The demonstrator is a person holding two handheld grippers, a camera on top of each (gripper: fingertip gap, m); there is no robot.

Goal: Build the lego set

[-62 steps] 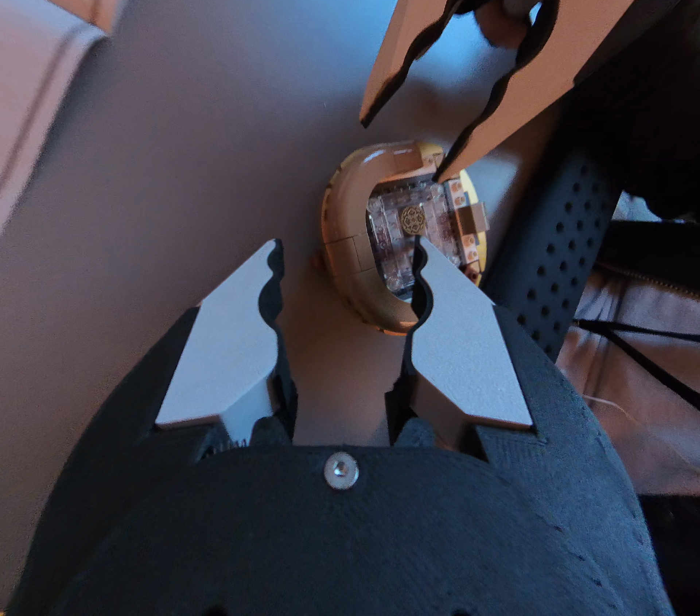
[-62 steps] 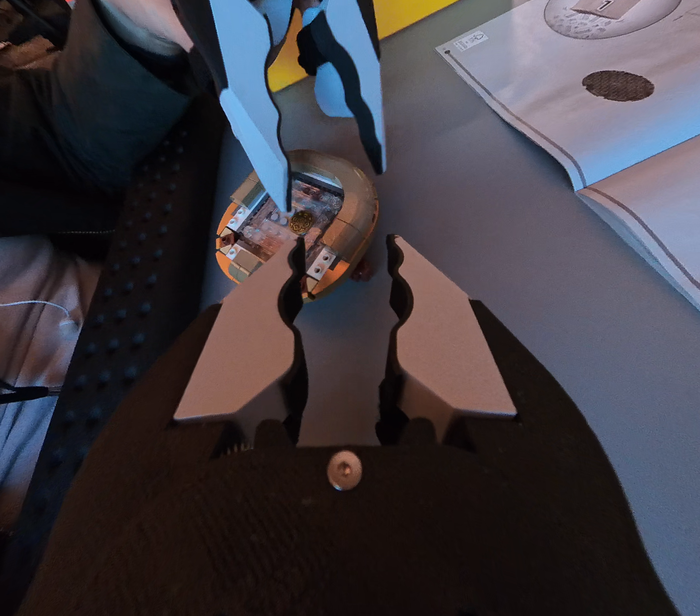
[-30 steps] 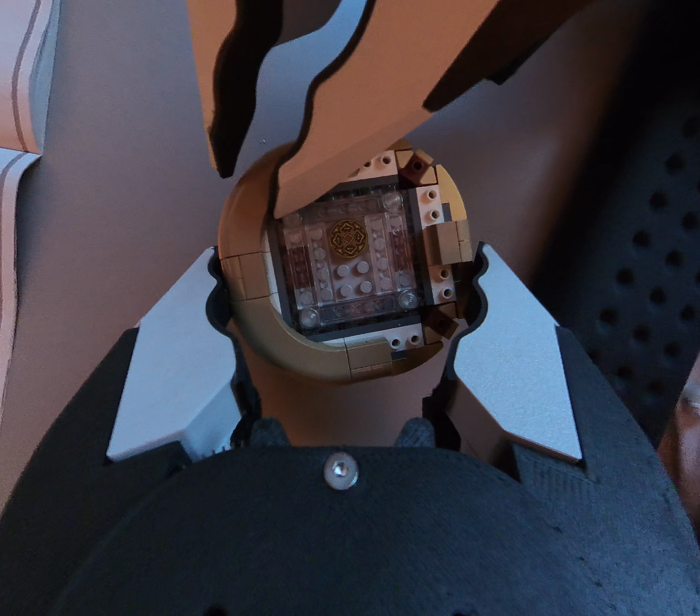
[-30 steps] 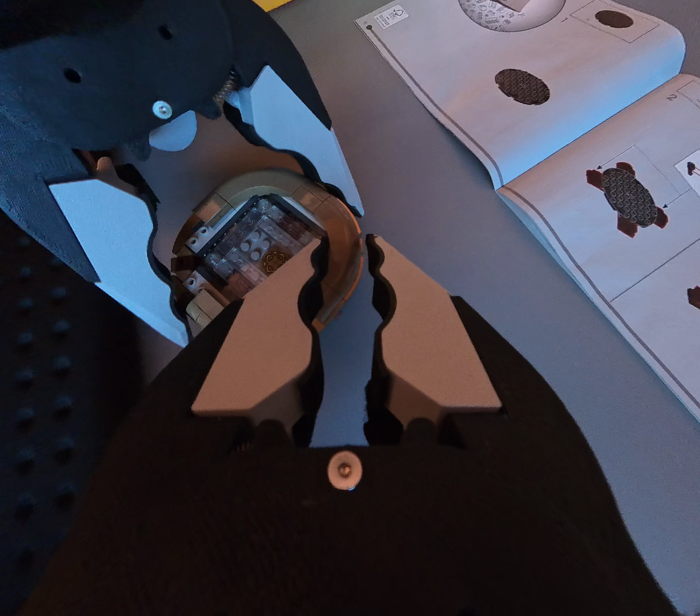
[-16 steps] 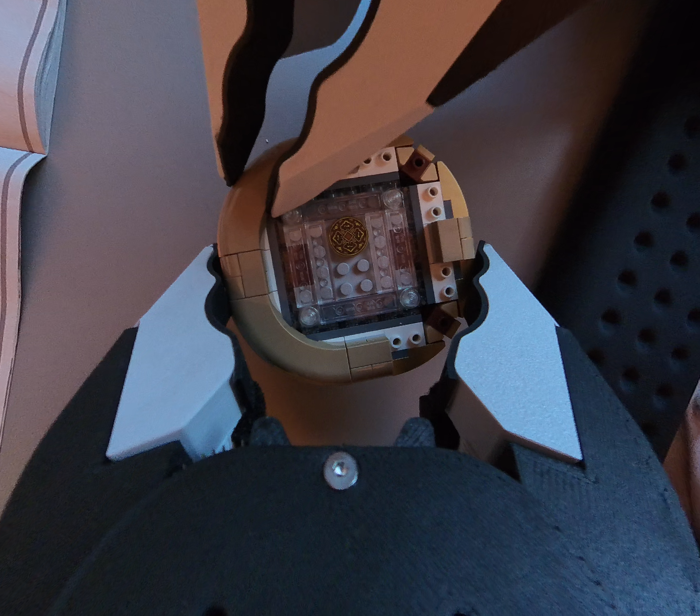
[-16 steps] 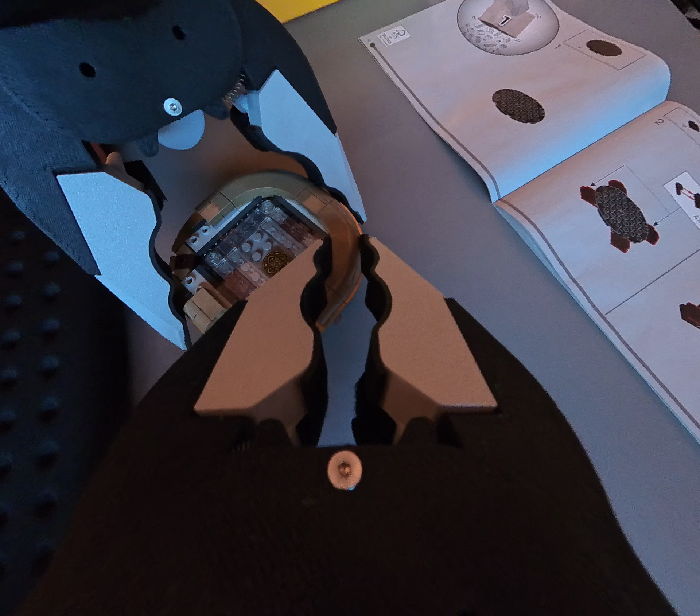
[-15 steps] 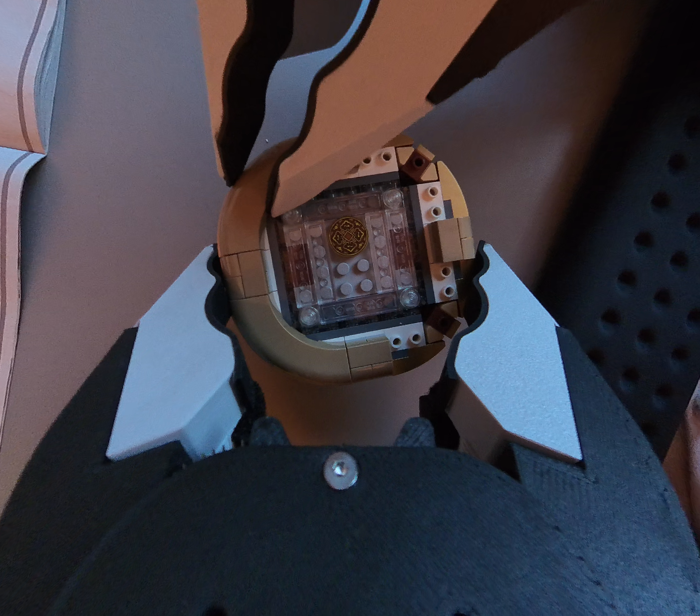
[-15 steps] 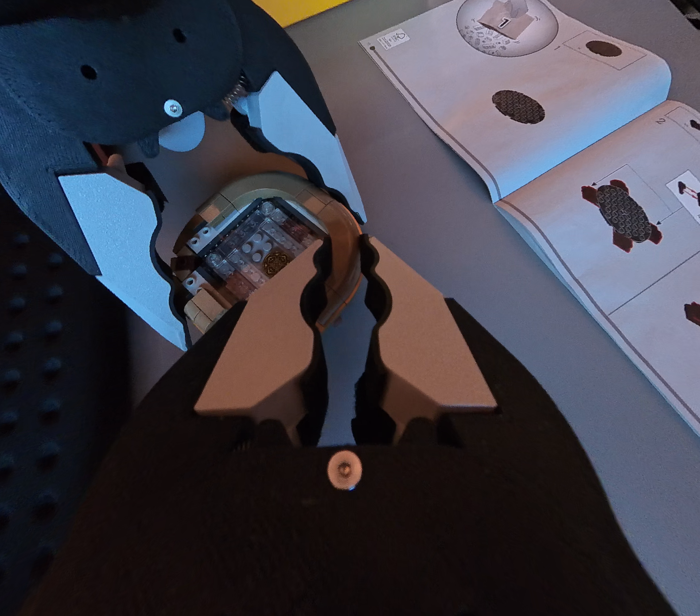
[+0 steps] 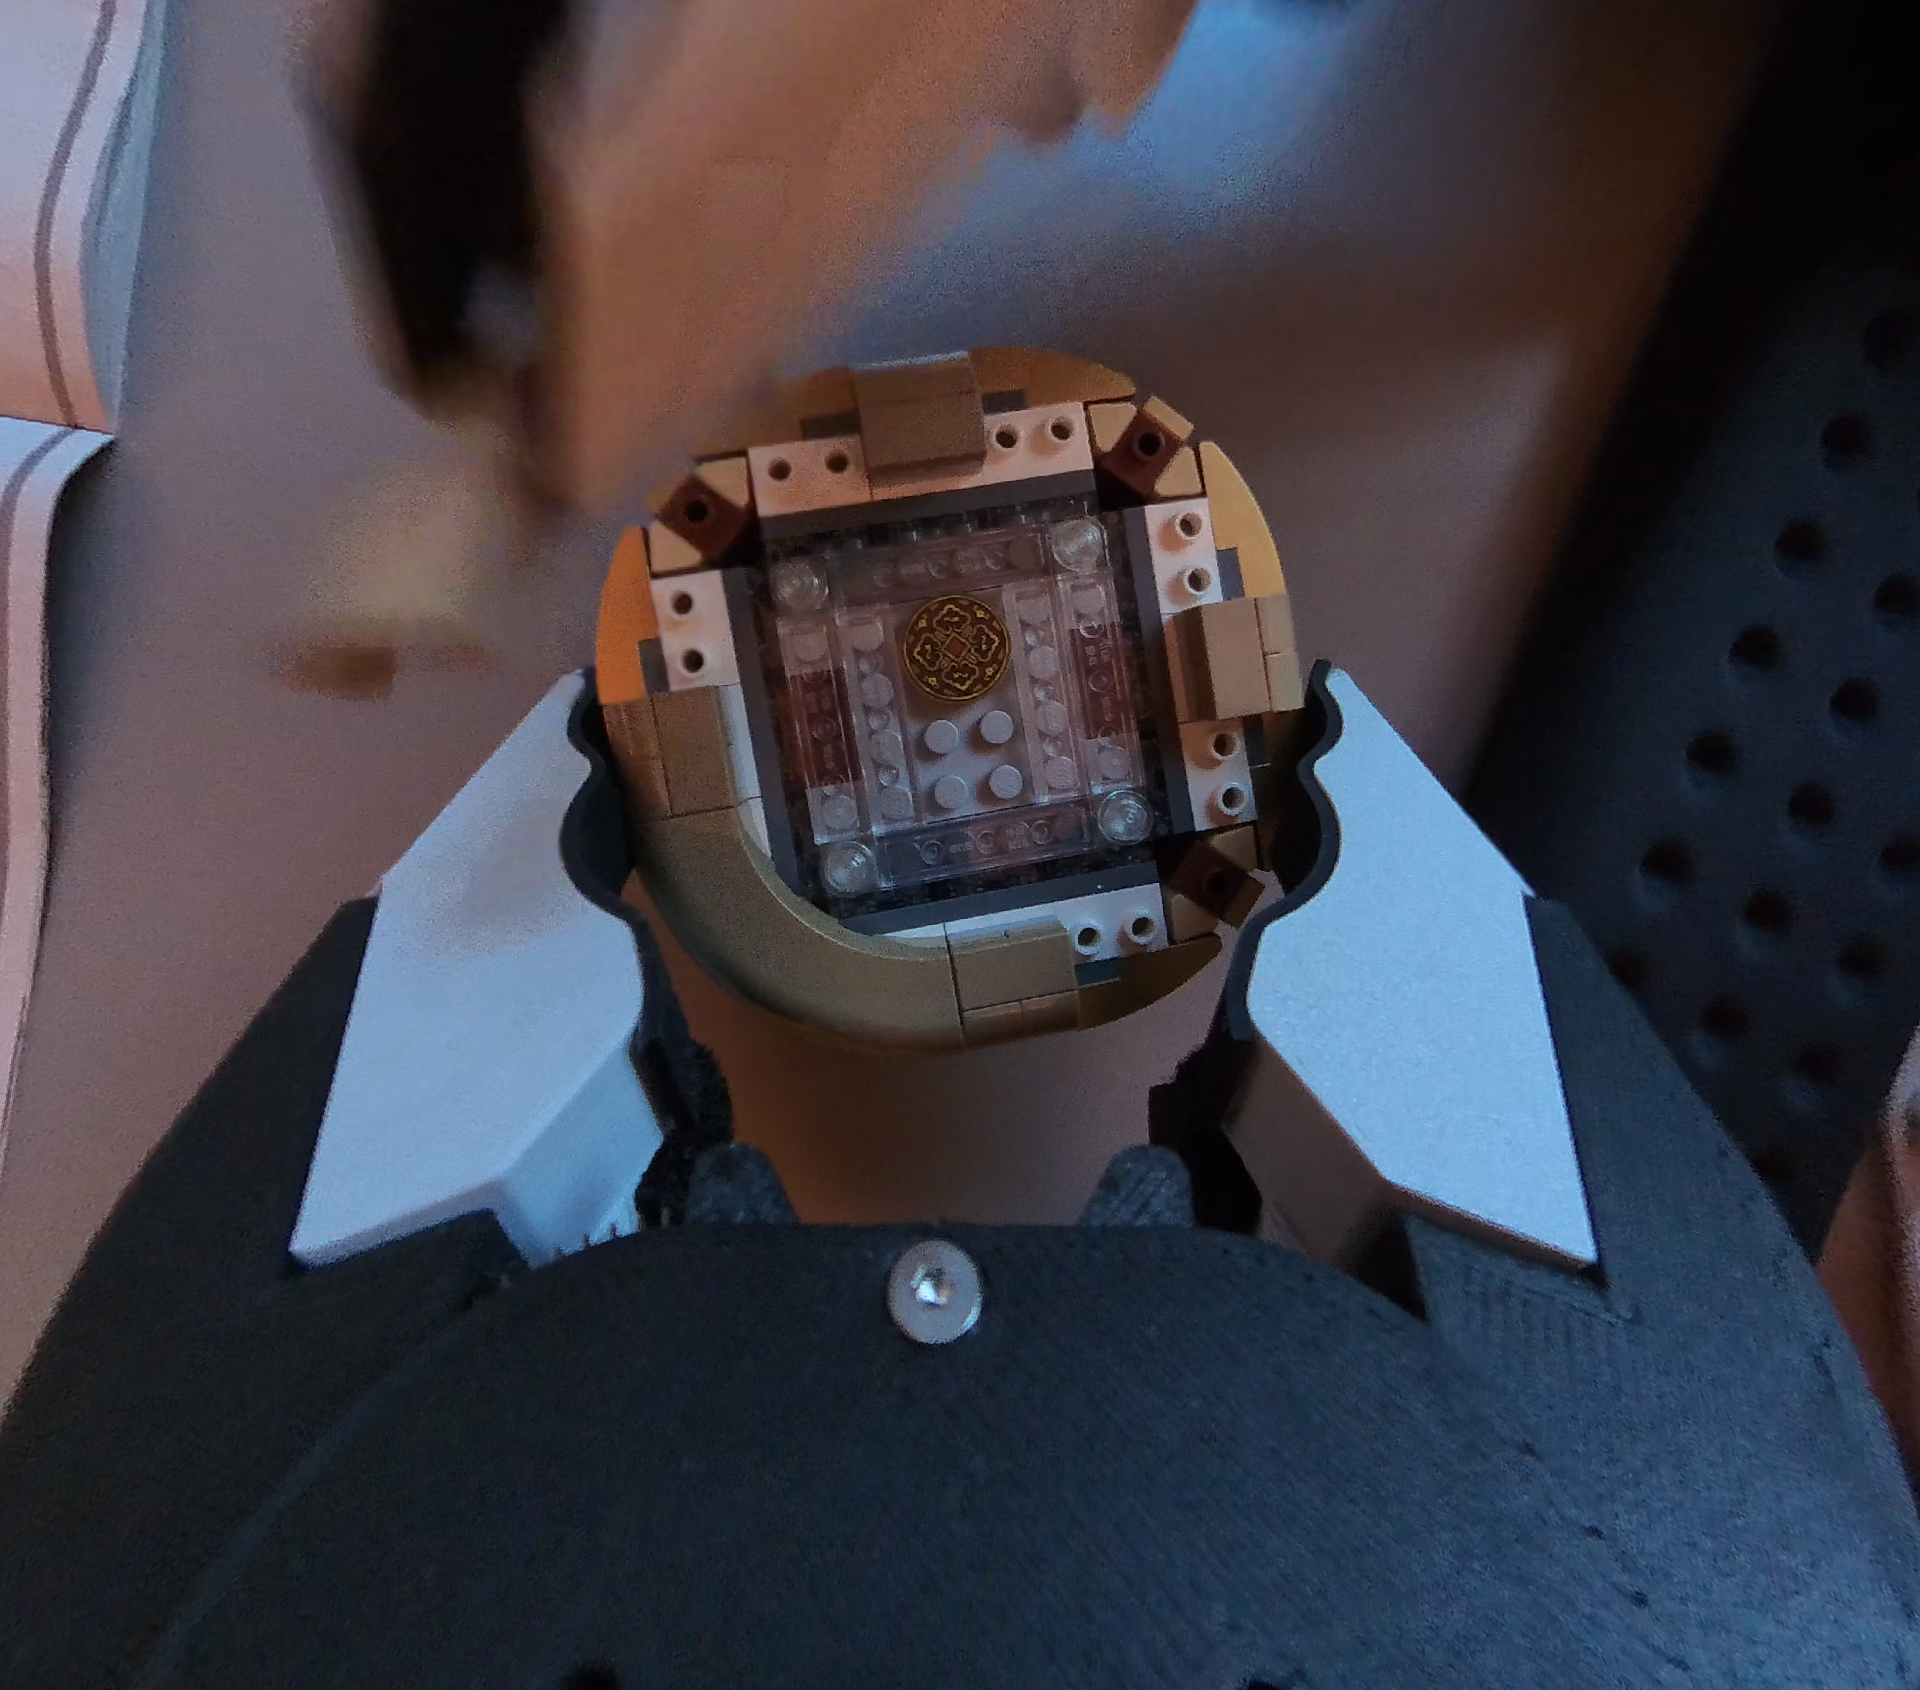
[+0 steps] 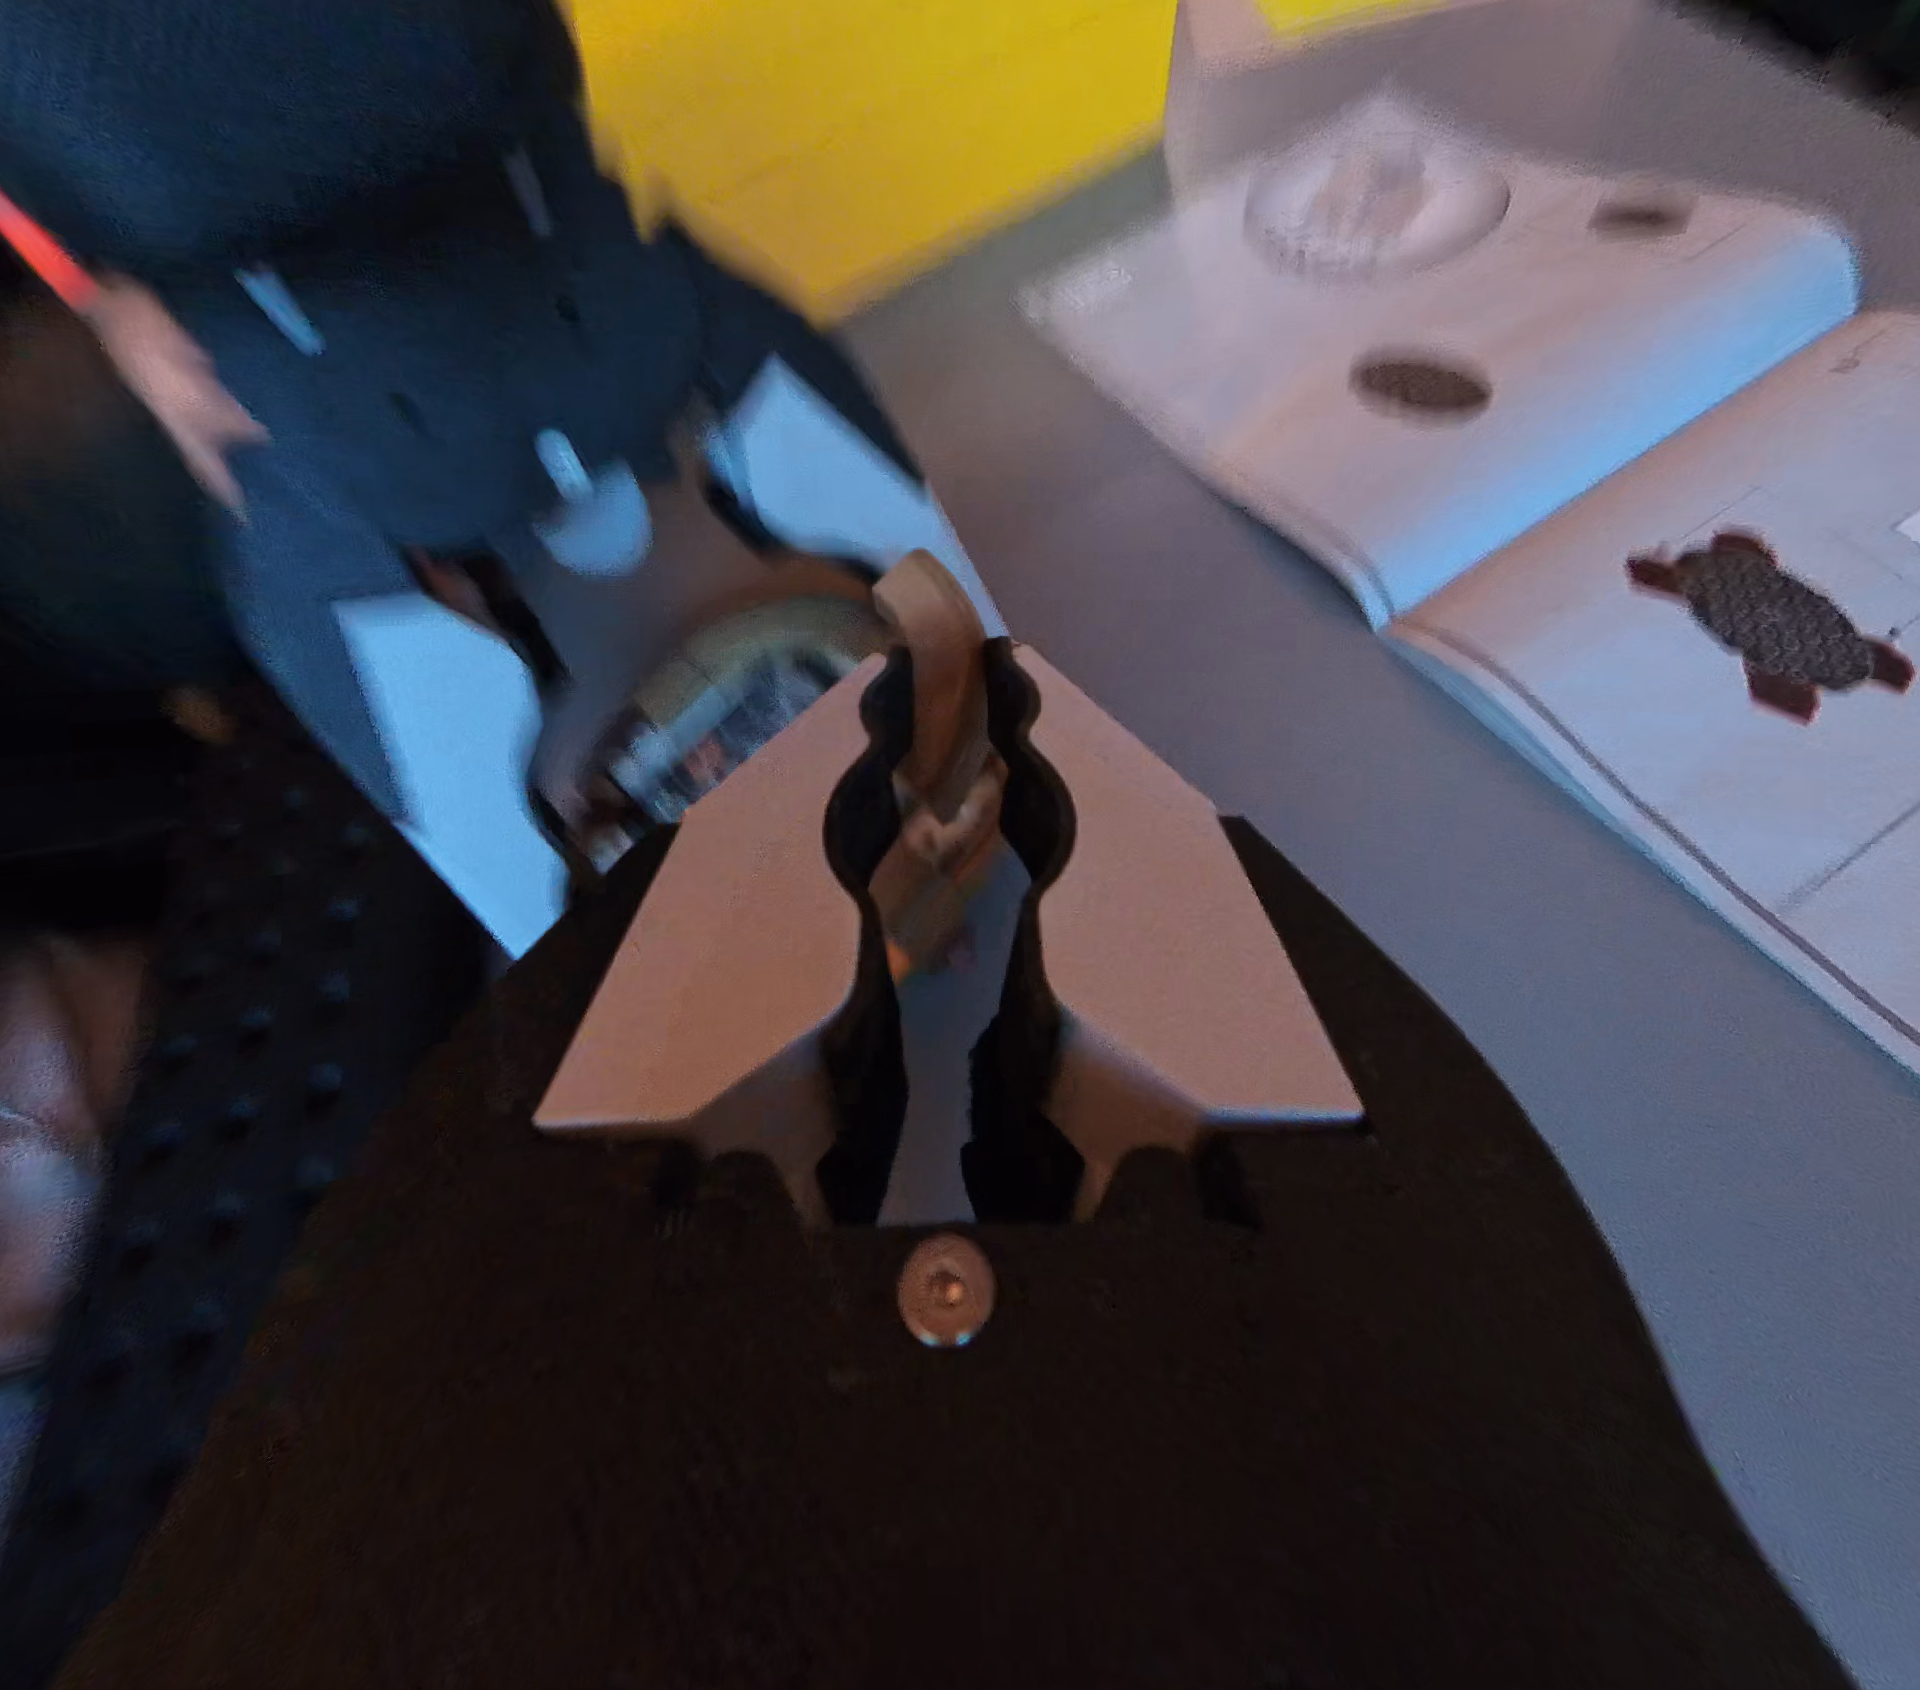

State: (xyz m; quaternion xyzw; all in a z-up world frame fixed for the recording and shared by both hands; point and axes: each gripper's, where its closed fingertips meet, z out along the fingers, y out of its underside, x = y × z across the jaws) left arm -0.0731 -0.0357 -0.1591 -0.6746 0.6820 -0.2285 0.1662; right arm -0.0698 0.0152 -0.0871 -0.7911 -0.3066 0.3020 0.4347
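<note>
left gripper (image 9: 951, 793) braces the round lego base (image 9: 940, 695); right gripper (image 10: 948, 705) carries a tan curved piece (image 10: 940, 710)

the left jaws stand wide, each pressed to a flank of the base, which rests on the grey table (image 10: 1299, 809) beside the open instruction booklet (image 10: 1558, 518); the right jaws are nearly closed, pinching the curved piece edgewise — that view is blurred; the rim looks bare along its upper-left arc, so the piece likely seats there; best to line its curve with the rim, press straight down, and keep the left grip firm so the base cannot skid.
</note>
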